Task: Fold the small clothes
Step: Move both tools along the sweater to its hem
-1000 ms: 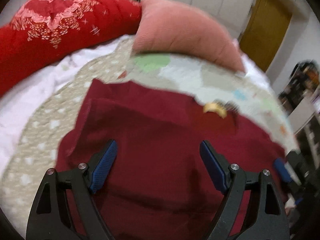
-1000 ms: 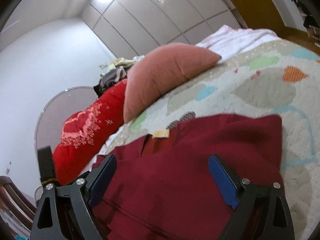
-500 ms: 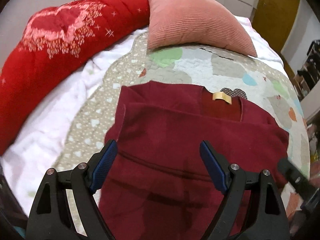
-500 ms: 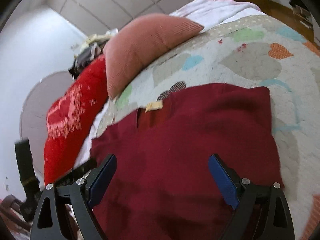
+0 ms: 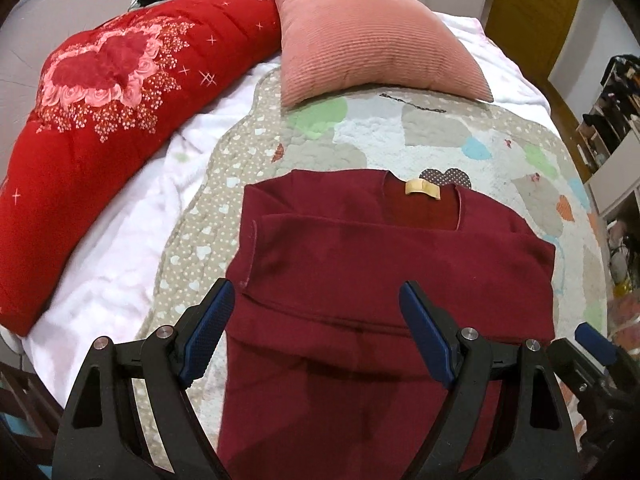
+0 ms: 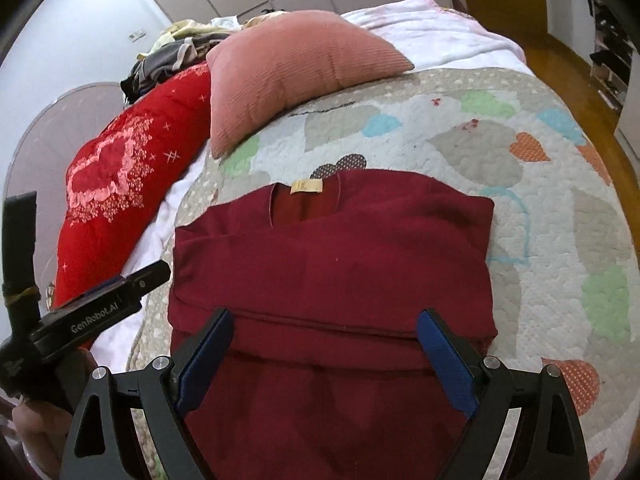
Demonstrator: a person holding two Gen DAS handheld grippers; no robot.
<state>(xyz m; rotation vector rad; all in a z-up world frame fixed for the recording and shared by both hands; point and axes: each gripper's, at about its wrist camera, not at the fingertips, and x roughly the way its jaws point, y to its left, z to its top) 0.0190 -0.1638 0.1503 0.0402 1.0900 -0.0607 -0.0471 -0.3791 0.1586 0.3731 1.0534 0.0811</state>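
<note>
The left gripper (image 5: pixel 316 330) and right gripper (image 6: pixel 326 354) both hover spread and empty over the maroon top (image 6: pixel 332 280) lying flat on the quilt (image 6: pixel 540 184); its sleeves look folded in; the bottom-to-collar fold seemingly remains.

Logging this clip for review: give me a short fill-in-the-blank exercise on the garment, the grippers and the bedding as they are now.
1. The dark red garment lies on the ____ quilt.
2. The left gripper and the right gripper both have their jaws ____.
3. The label at the neckline is ____ in colour.
4. The pink pillow lies ____ the garment.

Missing words: heart-patterned; open; yellow; beyond
</note>
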